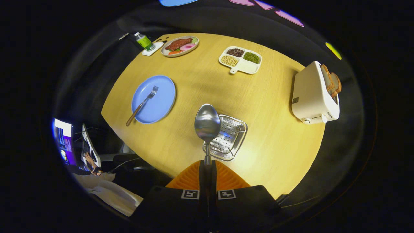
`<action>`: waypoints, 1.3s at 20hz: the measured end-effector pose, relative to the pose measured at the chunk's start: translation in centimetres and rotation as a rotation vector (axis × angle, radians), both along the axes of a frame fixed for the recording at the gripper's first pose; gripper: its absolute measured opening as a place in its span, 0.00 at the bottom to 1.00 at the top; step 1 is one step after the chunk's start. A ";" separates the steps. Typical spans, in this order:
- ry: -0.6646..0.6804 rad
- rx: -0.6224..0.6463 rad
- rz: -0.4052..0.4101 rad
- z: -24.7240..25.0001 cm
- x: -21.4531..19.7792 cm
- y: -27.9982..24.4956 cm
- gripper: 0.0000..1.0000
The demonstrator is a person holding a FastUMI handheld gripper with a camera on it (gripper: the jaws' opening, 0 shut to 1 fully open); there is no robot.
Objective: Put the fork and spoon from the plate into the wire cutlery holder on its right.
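Blue plate [160, 97] at left, fork [142, 105] lying across it, handle over the rim, untouched. Gripper [207, 168] clamped on spoon [207, 124] handle, bowl up, held above the table [194, 81]. Wire cutlery holder [230, 137] just right of the spoon, nothing visible inside. Neither utensil placed; spoon probably goes first, fork left.

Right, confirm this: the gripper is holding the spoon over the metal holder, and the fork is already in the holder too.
Wrong on the fork: the gripper view shows it lying on the blue plate. The gripper does grip the spoon above the metal holder.
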State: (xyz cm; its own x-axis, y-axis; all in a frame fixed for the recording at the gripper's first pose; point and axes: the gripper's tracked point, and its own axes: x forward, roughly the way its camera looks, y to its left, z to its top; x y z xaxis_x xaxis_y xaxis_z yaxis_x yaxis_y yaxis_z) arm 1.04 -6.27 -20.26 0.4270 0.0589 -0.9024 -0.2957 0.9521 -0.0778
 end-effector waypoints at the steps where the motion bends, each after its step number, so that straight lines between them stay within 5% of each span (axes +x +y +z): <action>1: 0.026 -0.014 0.009 -0.3 -0.2 -0.5 0.06; 15: 0.324 -0.193 0.086 -3.9 2.2 -3.0 0.07; 21: 0.313 -0.180 0.030 -4.2 4.3 -3.5 0.11; 23: 0.305 -0.137 0.000 -4.0 4.5 -3.1 0.17; 25: 0.273 -0.090 -0.013 -3.0 4.5 -2.7 0.42; 26: 0.257 -0.079 -0.014 -2.7 4.6 -2.5 0.62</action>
